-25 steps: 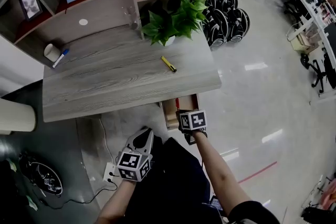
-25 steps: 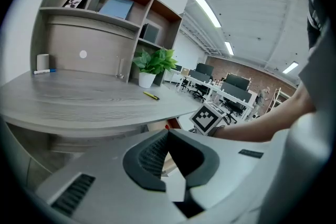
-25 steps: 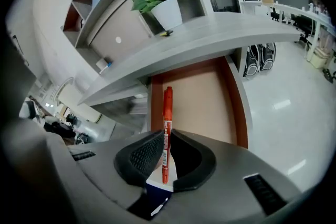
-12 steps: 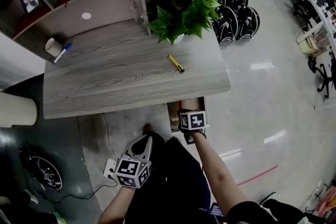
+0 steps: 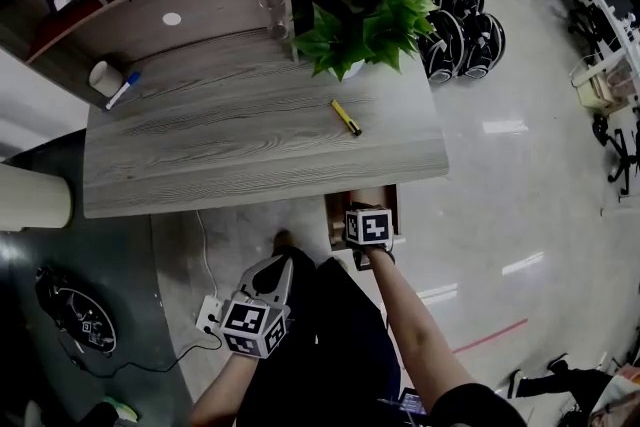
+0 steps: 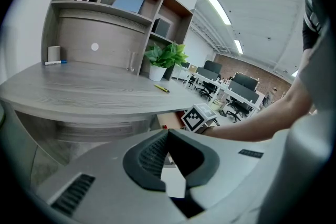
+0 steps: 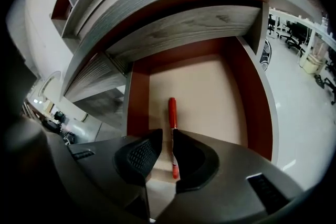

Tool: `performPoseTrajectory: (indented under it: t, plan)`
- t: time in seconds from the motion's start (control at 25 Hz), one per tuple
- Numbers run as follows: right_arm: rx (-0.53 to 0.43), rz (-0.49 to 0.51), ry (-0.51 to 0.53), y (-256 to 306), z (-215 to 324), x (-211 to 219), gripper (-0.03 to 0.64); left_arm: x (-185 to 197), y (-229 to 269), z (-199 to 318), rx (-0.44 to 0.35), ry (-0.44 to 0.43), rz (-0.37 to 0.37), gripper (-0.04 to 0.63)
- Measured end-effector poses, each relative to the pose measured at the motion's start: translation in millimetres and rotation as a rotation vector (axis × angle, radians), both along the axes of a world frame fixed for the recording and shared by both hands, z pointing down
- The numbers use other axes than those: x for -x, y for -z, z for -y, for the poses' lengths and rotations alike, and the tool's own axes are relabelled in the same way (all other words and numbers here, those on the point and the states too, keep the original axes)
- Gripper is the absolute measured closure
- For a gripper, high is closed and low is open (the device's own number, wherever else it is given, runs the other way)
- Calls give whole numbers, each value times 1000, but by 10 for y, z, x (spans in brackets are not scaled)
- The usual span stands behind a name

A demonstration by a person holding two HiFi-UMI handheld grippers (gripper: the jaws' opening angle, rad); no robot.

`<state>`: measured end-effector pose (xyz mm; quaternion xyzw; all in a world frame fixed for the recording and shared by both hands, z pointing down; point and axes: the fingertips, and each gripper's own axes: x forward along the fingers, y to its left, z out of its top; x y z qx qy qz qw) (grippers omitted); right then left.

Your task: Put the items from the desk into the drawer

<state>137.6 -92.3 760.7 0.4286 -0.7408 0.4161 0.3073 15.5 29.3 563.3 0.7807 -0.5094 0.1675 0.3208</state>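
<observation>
An open drawer [image 7: 199, 86] with a pale floor and red-brown walls sticks out under the desk's right end [image 5: 335, 215]. A red marker [image 7: 171, 113] lies lengthwise on its floor. My right gripper [image 7: 167, 136] points down into the drawer with the marker's near end between its jaws. The jaws have just been opening and a gap shows beside the marker. On the grey wooden desk [image 5: 250, 155] lie a yellow pen-like item [image 5: 346, 117] and a blue marker [image 5: 124, 91]. My left gripper [image 5: 270, 277] hangs low in front of the desk, its tips together and holding nothing.
A potted plant [image 5: 365, 35] stands at the desk's back right and a white cup [image 5: 103, 77] at the back left, under a shelf unit. A white power strip [image 5: 210, 315] lies on the floor below the left gripper. Black helmets [image 5: 465, 25] sit right of the desk.
The head view has swung, so the desk sits further right in the picture. The right gripper stays over the open drawer. The left gripper has sunk slightly.
</observation>
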Motion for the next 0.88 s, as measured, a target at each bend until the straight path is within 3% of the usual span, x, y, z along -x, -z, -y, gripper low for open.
performPoseTrajectory:
  t: [0.32, 0.6, 0.88]
  plan:
    - [-5, 13, -18, 64, -45, -31, 526, -30, -18, 29, -4, -12, -6, 578]
    - [-31, 93, -63, 414, -180, -101, 518, -154, 76, 142, -45, -46, -34, 578]
    - [-167, 153, -99, 1064, -309, -228, 523, -395, 285, 274, -113, -86, -65, 578]
